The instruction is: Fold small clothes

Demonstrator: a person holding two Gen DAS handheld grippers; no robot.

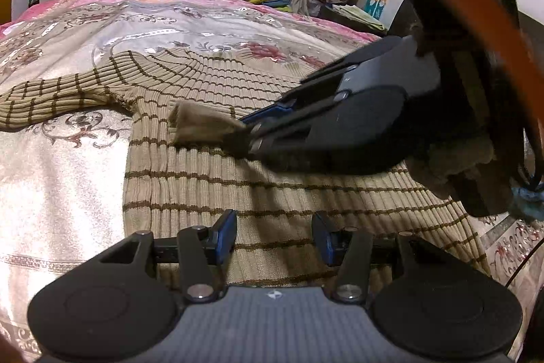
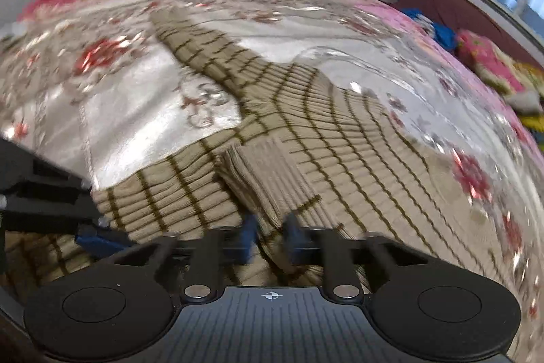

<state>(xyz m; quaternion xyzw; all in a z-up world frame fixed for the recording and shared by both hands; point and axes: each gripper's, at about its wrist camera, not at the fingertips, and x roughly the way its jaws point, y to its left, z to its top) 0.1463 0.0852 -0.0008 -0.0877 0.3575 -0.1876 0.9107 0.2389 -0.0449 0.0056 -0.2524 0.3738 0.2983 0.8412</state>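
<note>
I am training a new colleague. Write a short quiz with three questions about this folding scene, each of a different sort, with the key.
1. True or false: the right hand-held gripper is shut on the cuff of a sleeve.
2. Multiple choice: the sweater lies on A) a wooden floor, B) a flowered bedspread, C) a chair.
3. Fill in: the left hand-held gripper is ____ and holds nothing.

Key: 1 true; 2 B; 3 open.
</note>
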